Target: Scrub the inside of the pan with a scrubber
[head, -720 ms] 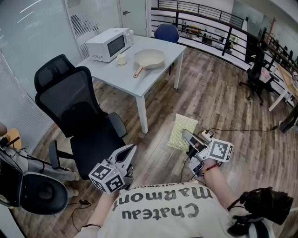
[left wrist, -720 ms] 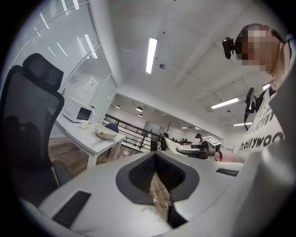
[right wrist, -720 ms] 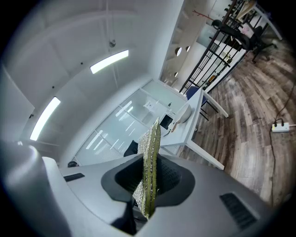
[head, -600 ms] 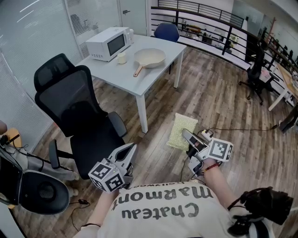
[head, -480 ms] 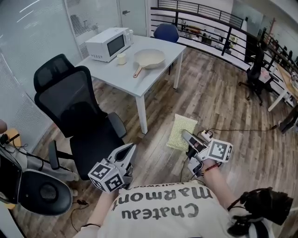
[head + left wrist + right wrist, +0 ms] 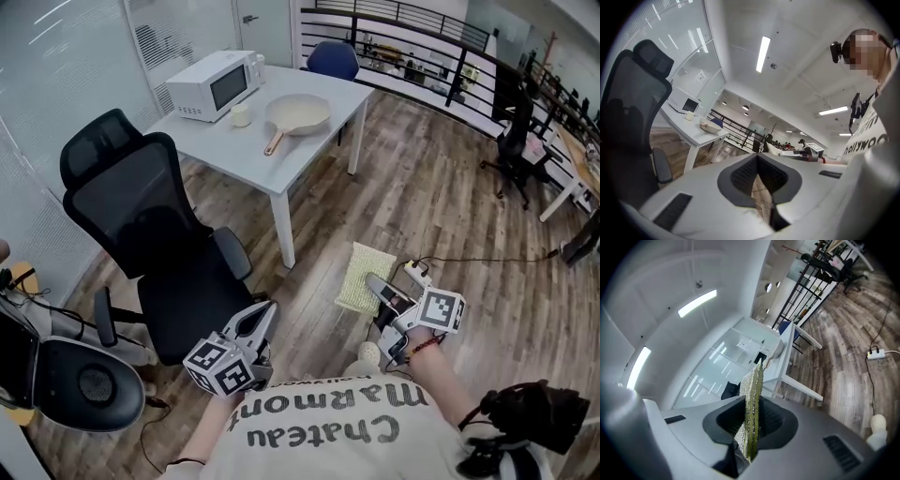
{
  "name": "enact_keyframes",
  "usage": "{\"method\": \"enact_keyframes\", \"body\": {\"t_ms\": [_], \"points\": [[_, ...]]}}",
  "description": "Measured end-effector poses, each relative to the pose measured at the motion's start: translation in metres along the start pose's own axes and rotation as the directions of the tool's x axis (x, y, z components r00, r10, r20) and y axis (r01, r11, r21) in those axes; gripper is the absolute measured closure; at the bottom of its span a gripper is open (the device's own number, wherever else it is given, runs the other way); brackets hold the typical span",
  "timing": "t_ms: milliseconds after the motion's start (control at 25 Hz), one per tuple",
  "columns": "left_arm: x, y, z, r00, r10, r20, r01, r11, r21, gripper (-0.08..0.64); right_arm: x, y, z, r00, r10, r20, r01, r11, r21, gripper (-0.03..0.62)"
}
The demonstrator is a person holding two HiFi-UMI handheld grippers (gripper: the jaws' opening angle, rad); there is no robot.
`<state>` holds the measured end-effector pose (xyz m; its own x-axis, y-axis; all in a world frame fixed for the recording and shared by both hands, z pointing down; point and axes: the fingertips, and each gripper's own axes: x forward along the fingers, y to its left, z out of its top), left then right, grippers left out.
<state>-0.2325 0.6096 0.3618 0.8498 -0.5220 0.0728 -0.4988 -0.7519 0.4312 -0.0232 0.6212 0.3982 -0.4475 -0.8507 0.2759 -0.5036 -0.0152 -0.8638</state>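
Observation:
The cream pan (image 6: 298, 112) with a wooden handle lies on the white table (image 6: 281, 164) far ahead of me; the left gripper view shows the pan (image 6: 711, 126) small at the table's end. My right gripper (image 6: 372, 280) hangs low over the wood floor, shut on a flat yellow-green scrubber (image 6: 364, 263). In the right gripper view the scrubber (image 6: 753, 399) stands edge-on between the pads of the right gripper (image 6: 751, 427). My left gripper (image 6: 266, 307) is beside the chair, shut with nothing in it; its pads (image 6: 745, 174) meet in its own view.
A black office chair (image 6: 155, 234) stands between me and the table on the left. A white microwave (image 6: 211, 84) and a small cup (image 6: 241, 115) share the tabletop. A power strip (image 6: 417, 272) with a cable lies on the floor to the right. A blue chair (image 6: 333, 58) stands behind the table.
The head view has shifted slightly, so the table sits higher and both grippers lower in the picture. A shoe tip now shows beneath the right gripper. The scrubber stays gripped.

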Motion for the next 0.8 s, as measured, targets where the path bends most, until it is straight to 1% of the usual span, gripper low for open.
{"method": "enact_keyframes", "body": {"t_ms": [80,160,200,240,280,440,600,720,800], "points": [[0.007,0.005,-0.007,1.000,0.005,-0.018,-0.005,0.999,-0.032,0.560,0.008,-0.005,-0.001,1.000,0.002,-0.030,-0.002,1.000,0.012,0.531],[0.019,0.010,-0.009,1.000,0.012,-0.028,-0.013,0.999,-0.040,0.560,0.020,-0.005,0.006,0.998,0.049,-0.045,-0.049,0.999,-0.006,0.532],[0.027,0.013,-0.007,1.000,0.014,-0.026,-0.015,0.999,-0.037,0.560,0.028,-0.003,0.014,0.996,0.082,-0.047,-0.083,0.996,-0.024,0.531],[0.036,0.016,-0.003,1.000,0.016,-0.023,-0.016,0.999,-0.032,0.560,0.036,-0.003,0.023,0.994,0.098,-0.047,-0.100,0.994,-0.034,0.531],[0.046,0.020,0.002,1.000,0.019,-0.018,-0.020,0.999,-0.028,0.560,0.043,-0.004,0.033,0.993,0.104,-0.048,-0.106,0.994,-0.039,0.531],[0.088,0.035,0.022,0.999,0.045,-0.006,-0.045,0.999,-0.027,0.560,0.072,-0.005,0.077,0.983,0.167,-0.077,-0.172,0.983,-0.064,0.531],[0.137,0.043,0.039,0.998,0.059,0.030,-0.058,0.998,-0.013,0.560,0.088,-0.020,0.126,0.985,0.141,-0.095,-0.148,0.987,-0.067,0.531],[0.174,0.047,0.049,0.996,0.072,0.050,-0.072,0.997,-0.010,0.560,0.103,-0.024,0.165,0.974,0.195,-0.117,-0.207,0.973,-0.104,0.531],[0.196,0.050,0.054,0.994,0.085,0.065,-0.085,0.996,-0.009,0.560,0.111,-0.029,0.188,0.969,0.206,-0.135,-0.222,0.968,-0.119,0.531]]}}
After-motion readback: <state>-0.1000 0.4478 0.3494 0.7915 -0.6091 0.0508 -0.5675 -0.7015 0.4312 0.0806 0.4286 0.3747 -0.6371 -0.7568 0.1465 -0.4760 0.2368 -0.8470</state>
